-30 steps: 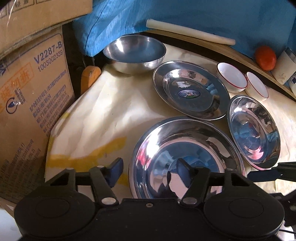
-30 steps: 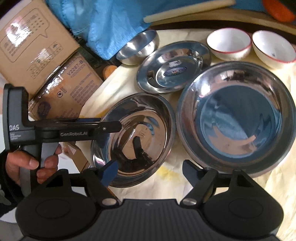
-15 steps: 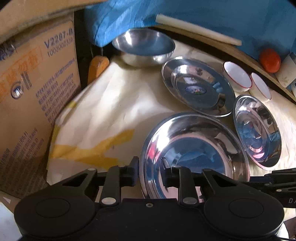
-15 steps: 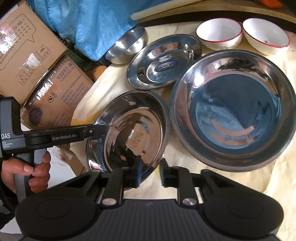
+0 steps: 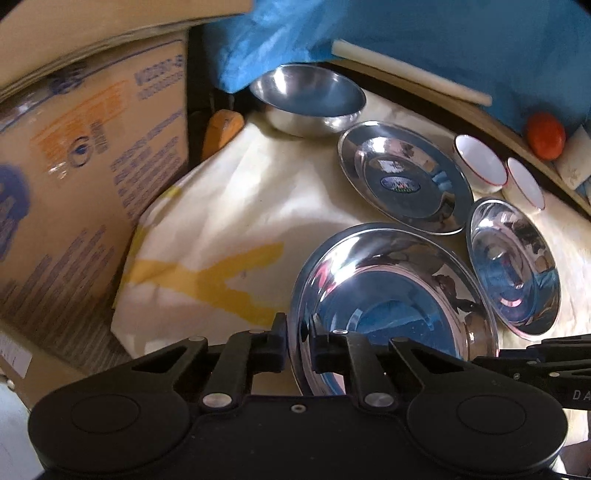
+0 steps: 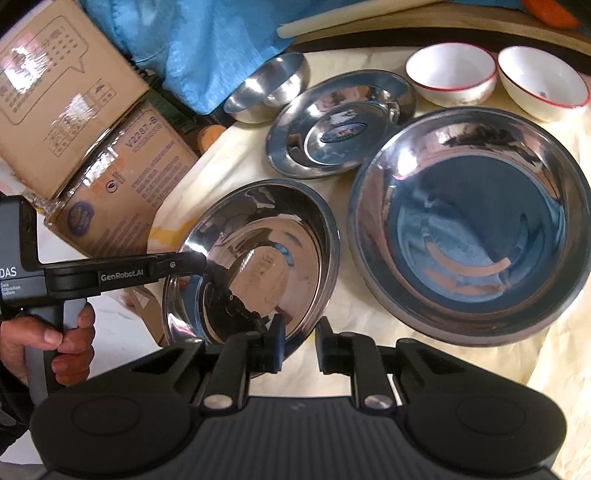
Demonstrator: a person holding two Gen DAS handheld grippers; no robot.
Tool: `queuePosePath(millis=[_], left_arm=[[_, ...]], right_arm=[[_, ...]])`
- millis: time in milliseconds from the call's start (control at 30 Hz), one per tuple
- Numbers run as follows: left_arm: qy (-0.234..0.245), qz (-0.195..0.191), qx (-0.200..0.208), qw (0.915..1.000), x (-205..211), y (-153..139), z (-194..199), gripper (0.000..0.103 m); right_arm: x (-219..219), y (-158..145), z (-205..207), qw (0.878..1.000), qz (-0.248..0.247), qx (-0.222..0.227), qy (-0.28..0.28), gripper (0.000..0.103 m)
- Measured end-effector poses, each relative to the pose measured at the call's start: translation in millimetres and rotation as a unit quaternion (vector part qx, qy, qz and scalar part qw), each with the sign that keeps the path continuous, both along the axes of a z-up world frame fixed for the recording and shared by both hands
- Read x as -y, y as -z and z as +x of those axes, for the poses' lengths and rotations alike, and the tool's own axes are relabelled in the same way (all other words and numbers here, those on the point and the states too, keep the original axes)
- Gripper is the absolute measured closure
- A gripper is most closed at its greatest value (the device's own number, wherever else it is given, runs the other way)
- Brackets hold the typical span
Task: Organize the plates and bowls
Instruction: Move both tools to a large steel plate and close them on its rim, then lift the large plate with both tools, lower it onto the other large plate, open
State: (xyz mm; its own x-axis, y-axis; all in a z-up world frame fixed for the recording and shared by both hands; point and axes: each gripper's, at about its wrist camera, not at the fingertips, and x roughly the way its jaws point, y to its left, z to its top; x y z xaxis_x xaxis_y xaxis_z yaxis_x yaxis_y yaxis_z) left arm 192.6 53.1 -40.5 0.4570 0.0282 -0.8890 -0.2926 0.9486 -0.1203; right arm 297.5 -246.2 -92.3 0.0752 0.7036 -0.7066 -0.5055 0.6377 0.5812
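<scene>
My left gripper (image 5: 297, 341) is shut on the near rim of a steel bowl (image 5: 391, 306), which is tilted up off the cloth. The same bowl shows in the right wrist view (image 6: 258, 258), and my right gripper (image 6: 300, 343) is shut on its other rim. The left gripper's arm also reaches into the right wrist view (image 6: 192, 264). A bigger steel bowl (image 6: 476, 225) lies to the right. A flat steel plate with a sticker (image 5: 402, 181) (image 6: 340, 125) lies behind. A deep steel bowl (image 5: 308, 98) stands at the back. Two white red-rimmed bowls (image 6: 450, 75) (image 6: 543, 86) stand at the back right.
Cardboard boxes (image 5: 85, 155) stand close on the left. A blue sheet (image 5: 406, 33) hangs behind the table, with a pale rod (image 5: 410, 75) along the edge. An orange fruit (image 5: 545, 134) sits at the back right. A cream and yellow cloth (image 5: 236, 206) covers the table.
Both grippers went from open to shut on opposite rims of the near steel bowl. The bowl has tilted and risen slightly off the cloth.
</scene>
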Motion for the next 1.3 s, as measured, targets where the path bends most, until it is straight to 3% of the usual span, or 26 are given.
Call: queuePosePath(millis=[300, 600, 967, 1300], left_arm=[[-0.023, -0.008, 0.036, 0.9991, 6.2, -25.5, -16.9, 0.092], [0.011, -0.020, 0.080, 0.9965, 43.5, -40.8, 17.2, 0.092], [0.085, -0.043, 0.079, 0.9923, 108.4, -23.6, 79.3, 0.092], [0.098, -0.030, 0.055, 0.9932, 125.7, -6.2, 111.6, 0.092]], right_arm=[[7.0, -23.1, -10.3, 0.998, 0.010, 0.054, -0.009, 0.084], [53.9, -37.1, -5.6, 0.995, 0.011, 0.078, 0.061, 0.084], [125.5, -34.5, 14.7, 0.985, -0.012, 0.079, 0.151, 0.084], [133.8, -20.9, 42.6, 0.985, -0.034, 0.069, 0.152, 0.084]])
